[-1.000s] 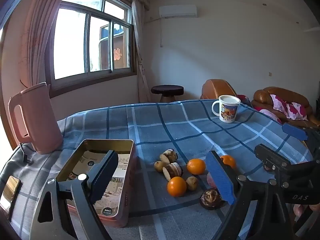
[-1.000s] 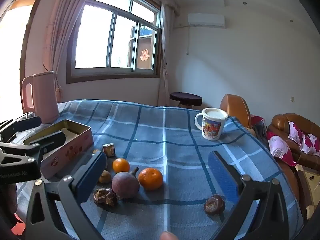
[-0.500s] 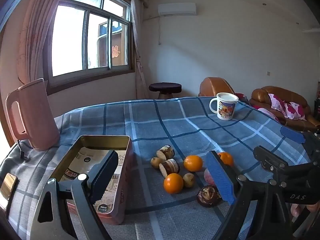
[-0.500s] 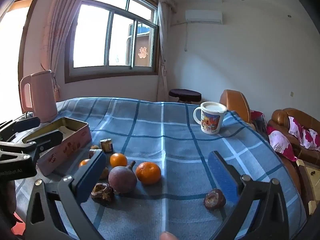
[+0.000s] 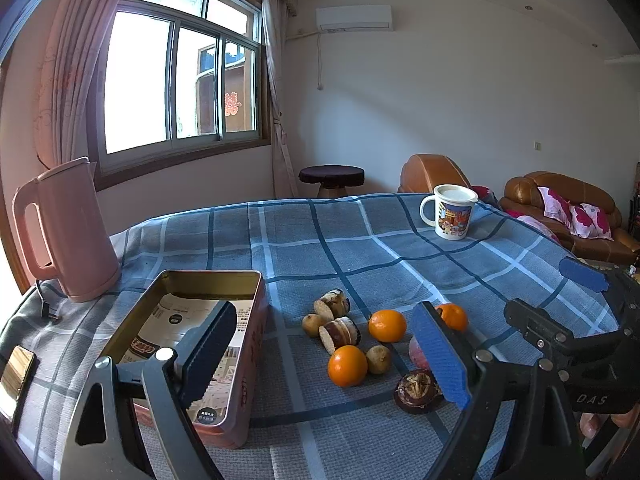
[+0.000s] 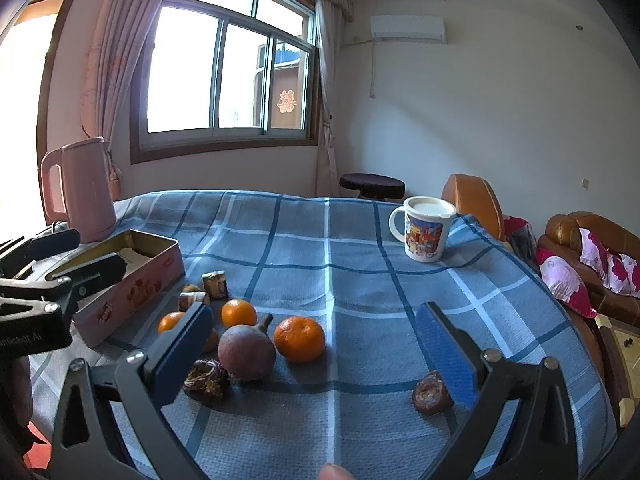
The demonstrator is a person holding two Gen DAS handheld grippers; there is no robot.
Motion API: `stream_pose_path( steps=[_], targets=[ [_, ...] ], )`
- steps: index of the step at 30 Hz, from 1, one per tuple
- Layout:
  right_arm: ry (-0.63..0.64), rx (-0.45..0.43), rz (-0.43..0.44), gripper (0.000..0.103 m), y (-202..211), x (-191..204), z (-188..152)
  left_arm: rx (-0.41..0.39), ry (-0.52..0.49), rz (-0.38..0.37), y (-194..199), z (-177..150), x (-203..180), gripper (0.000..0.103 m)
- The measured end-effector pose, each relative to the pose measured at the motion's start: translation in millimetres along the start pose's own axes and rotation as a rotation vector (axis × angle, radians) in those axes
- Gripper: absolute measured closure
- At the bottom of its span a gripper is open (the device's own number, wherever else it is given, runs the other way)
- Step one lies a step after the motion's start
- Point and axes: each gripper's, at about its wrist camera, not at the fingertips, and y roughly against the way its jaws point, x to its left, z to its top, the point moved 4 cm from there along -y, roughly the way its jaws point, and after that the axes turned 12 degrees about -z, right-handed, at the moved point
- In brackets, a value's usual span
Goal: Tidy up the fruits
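Note:
Fruit lies in a loose cluster on the blue checked tablecloth point(image 5: 360, 248): three oranges point(image 5: 347, 365), small brown fruits point(image 5: 378, 359), cut brown pieces point(image 5: 340, 330) and a dark shrivelled fruit point(image 5: 418, 388). In the right wrist view a purple round fruit point(image 6: 247, 353) sits beside an orange point(image 6: 299, 339), and another dark shrivelled fruit point(image 6: 431, 392) lies apart at the right. An open pink tin box point(image 5: 200, 340) stands left of the cluster. My left gripper point(image 5: 324, 354) hangs open above the box edge and fruit. My right gripper point(image 6: 316, 352) is open over the purple fruit area. Neither holds anything.
A pink kettle point(image 5: 64, 232) stands at the far left with its cord. A printed mug point(image 5: 452, 216) sits at the far right of the table. A phone point(image 5: 16, 376) lies near the left edge. Brown sofas point(image 5: 560, 208) and a stool point(image 5: 332, 178) stand beyond the table.
Both grippers have drawn back slightly and risen a little, so the fruit sits somewhat farther off in both views. Both stay open. No fruit has moved.

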Motion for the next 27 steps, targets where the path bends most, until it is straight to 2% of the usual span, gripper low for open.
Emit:
stream_pose_path(
  steps=[27],
  targets=[
    [0.002,0.004,0.003,0.0,1.4,7.7,-5.8,0.0,0.005,0.003,1.8,-1.9,4.1,0.013]
  ],
)
